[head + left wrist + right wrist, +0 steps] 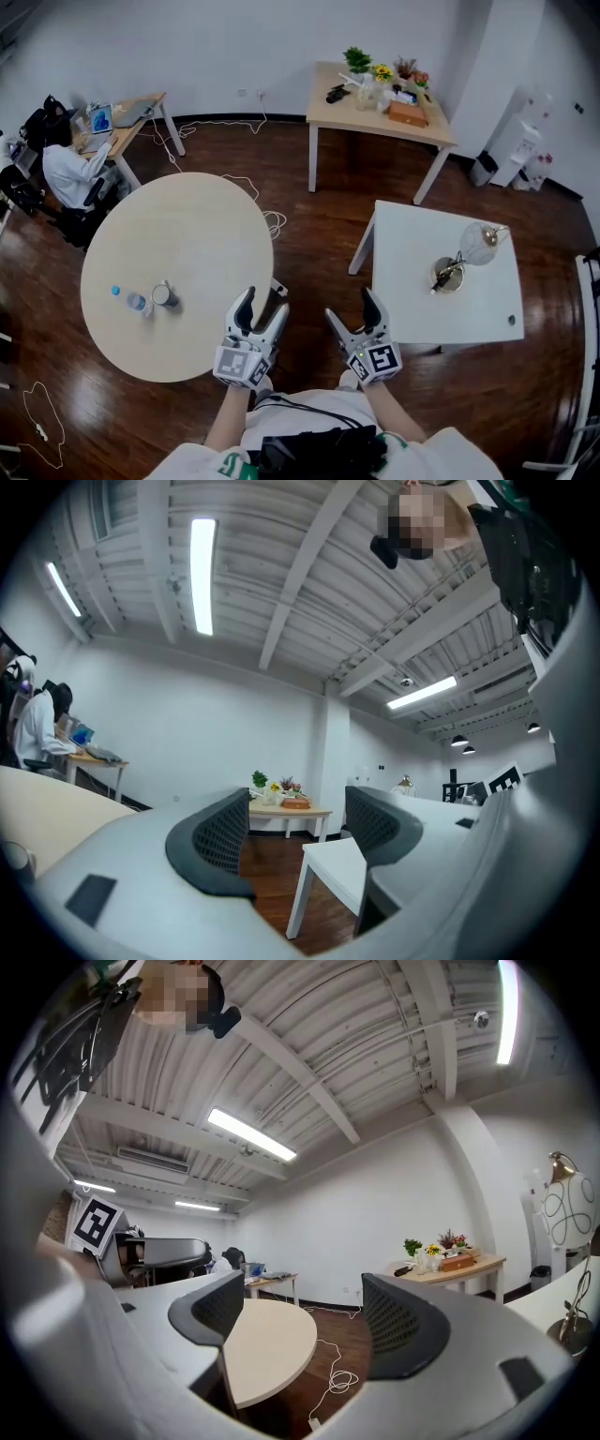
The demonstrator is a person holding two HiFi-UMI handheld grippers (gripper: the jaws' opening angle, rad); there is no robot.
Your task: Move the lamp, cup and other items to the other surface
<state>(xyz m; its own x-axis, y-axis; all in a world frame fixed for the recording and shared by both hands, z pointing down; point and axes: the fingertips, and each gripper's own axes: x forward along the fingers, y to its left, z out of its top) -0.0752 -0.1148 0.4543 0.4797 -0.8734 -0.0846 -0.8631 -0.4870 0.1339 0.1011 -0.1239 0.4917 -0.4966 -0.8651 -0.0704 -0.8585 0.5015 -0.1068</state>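
Observation:
A lamp (473, 246) with a clear glass globe and brass base stands on the white square table (412, 300) at the right. It also shows at the right edge of the right gripper view as the lamp (566, 1206). A cup (164, 294), a small bottle (138, 302) and a blue cap (115, 291) sit on the round beige table (187, 244) at the left. My left gripper (261, 309) hovers by the round table's near right edge, open and empty. My right gripper (354, 315) hangs in the gap between the two tables, open and empty.
A wooden table (375, 117) with plants and a box stands at the back. A person (66, 173) sits at a desk far left. White cable (272, 221) lies on the dark floor between the tables. A water dispenser (520, 141) stands at the far right.

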